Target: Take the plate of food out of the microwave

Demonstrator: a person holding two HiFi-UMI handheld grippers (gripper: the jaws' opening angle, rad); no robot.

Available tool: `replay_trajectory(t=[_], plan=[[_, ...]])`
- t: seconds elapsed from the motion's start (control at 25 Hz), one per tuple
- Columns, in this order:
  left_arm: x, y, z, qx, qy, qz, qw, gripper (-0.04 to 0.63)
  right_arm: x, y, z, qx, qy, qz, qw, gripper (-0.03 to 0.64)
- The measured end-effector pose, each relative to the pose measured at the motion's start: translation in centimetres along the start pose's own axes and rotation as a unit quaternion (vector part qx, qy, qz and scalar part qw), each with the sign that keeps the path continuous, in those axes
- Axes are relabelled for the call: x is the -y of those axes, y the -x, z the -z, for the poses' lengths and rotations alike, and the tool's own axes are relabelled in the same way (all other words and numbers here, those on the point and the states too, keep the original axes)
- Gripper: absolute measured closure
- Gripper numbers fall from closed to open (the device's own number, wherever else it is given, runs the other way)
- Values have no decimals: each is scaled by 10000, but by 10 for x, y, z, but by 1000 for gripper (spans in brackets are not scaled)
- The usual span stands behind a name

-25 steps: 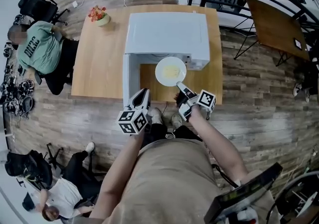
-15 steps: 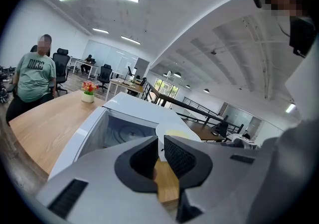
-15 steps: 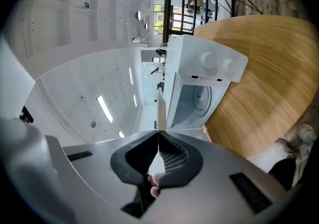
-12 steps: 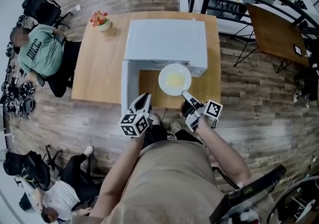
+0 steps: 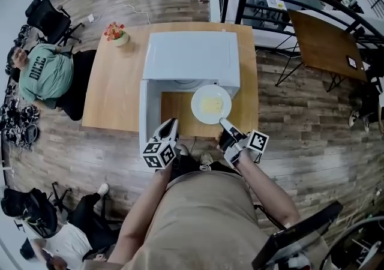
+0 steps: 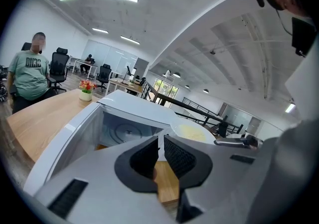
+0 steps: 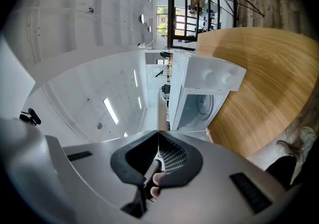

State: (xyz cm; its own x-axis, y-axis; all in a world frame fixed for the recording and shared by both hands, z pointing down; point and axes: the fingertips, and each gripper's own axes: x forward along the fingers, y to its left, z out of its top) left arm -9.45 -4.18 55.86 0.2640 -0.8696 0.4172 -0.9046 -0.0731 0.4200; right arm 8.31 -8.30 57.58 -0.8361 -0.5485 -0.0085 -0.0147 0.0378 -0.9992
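Observation:
The white microwave (image 5: 189,59) stands on a wooden table (image 5: 114,83) with its door (image 5: 144,113) swung open to the left. A white plate (image 5: 211,104) of yellow food hangs just outside the opening, over the table's front. My right gripper (image 5: 223,123) is shut on its near rim. In the right gripper view the plate (image 7: 159,113) shows edge-on between the jaws of the right gripper (image 7: 158,156). My left gripper (image 5: 168,128) hovers by the door's free edge. In its own view the left gripper (image 6: 160,151) is shut with nothing in it, and the plate (image 6: 192,131) floats to its right.
A small pot of flowers (image 5: 117,32) sits on the table's far left corner. A person in a green shirt (image 5: 45,74) sits left of the table. Black railing and another wooden table (image 5: 324,44) stand at the right. The microwave's cavity (image 6: 124,133) holds only its turntable.
The plate has come out of the microwave's opening toward me, carried by the right gripper, which drew back and rose a little. The left gripper has stayed by the door.

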Motion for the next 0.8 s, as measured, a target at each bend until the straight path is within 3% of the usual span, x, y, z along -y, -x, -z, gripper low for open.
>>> replay_trajectory(t=[0.8], plan=[[-5, 6, 20, -120, -36, -154, 9998, 574, 13, 43, -18, 240, 71, 125, 9996, 602]])
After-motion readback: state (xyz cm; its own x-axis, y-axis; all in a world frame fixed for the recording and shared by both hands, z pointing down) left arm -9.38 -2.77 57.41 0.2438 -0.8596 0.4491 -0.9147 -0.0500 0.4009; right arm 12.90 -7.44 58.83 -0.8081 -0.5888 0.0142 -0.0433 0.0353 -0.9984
